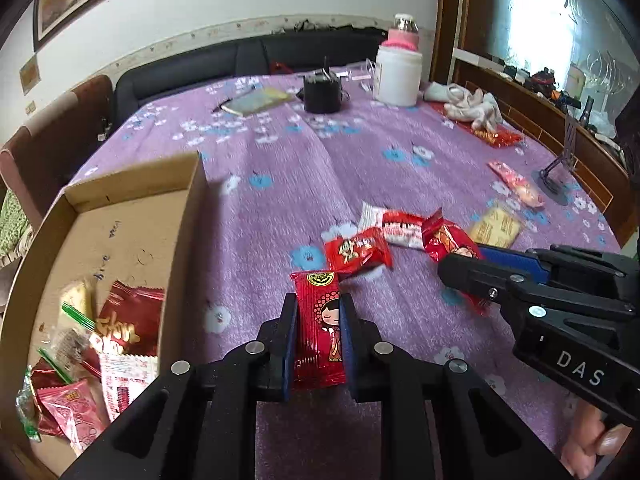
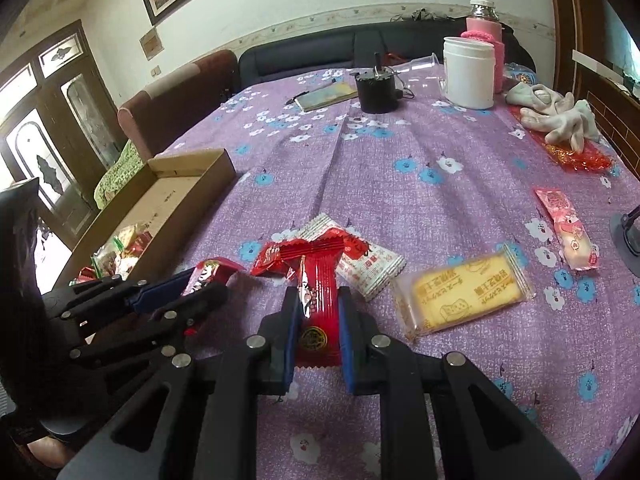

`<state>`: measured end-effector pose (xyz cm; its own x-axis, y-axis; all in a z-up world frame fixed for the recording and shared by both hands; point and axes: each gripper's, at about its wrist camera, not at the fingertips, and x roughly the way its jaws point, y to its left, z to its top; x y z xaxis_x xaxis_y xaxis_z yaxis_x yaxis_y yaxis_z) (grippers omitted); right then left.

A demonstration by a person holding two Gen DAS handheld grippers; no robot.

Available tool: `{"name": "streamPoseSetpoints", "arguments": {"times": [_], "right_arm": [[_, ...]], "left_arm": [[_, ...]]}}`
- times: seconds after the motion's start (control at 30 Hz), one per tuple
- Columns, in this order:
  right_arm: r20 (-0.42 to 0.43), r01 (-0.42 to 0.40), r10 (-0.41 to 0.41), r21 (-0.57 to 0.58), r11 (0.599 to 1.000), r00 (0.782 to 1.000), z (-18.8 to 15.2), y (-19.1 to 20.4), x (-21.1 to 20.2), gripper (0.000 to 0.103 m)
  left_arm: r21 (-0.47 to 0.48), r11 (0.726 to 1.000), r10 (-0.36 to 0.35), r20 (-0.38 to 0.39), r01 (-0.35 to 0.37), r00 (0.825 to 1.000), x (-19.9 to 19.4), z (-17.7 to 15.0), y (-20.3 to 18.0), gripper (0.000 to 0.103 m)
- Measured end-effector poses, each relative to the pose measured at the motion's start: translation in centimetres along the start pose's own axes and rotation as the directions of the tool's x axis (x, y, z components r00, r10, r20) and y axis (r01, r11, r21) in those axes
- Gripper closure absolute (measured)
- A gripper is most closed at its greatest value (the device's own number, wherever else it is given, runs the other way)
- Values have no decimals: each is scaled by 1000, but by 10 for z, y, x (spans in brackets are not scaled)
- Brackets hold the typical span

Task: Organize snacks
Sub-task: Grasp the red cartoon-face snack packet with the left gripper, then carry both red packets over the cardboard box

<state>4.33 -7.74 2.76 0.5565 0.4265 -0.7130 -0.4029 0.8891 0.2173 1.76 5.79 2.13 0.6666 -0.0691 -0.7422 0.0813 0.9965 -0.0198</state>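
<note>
Left wrist view alone shows snacks (image 1: 116, 336) inside cardboard box (image 1: 180, 216).

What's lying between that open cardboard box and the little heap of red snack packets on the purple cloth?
Nothing: in the right wrist view, only bare purple flowered tablecloth separates the cardboard box from the red packet pile.

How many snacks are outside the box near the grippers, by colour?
Red packets: 3 (one each in the left gripper and right gripper)
White packet: 1
Yellow biscuit packet: 1
Pink packet: 1
Total: 6
</note>
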Motion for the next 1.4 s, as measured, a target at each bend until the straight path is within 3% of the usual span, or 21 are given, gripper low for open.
{"name": "streamPoseSetpoints", "arguments": {"times": [0.2, 1.4], "right_arm": [[16, -15, 15, -7, 1000, 1000, 0, 4, -3, 86], [53, -63, 65, -42, 997, 996, -3, 22, -8, 86]], "left_arm": [[-25, 1000, -15, 47, 16, 999, -10, 4, 5, 83], [-48, 999, 25, 153, -18, 988, -32, 10, 10, 83]]}}
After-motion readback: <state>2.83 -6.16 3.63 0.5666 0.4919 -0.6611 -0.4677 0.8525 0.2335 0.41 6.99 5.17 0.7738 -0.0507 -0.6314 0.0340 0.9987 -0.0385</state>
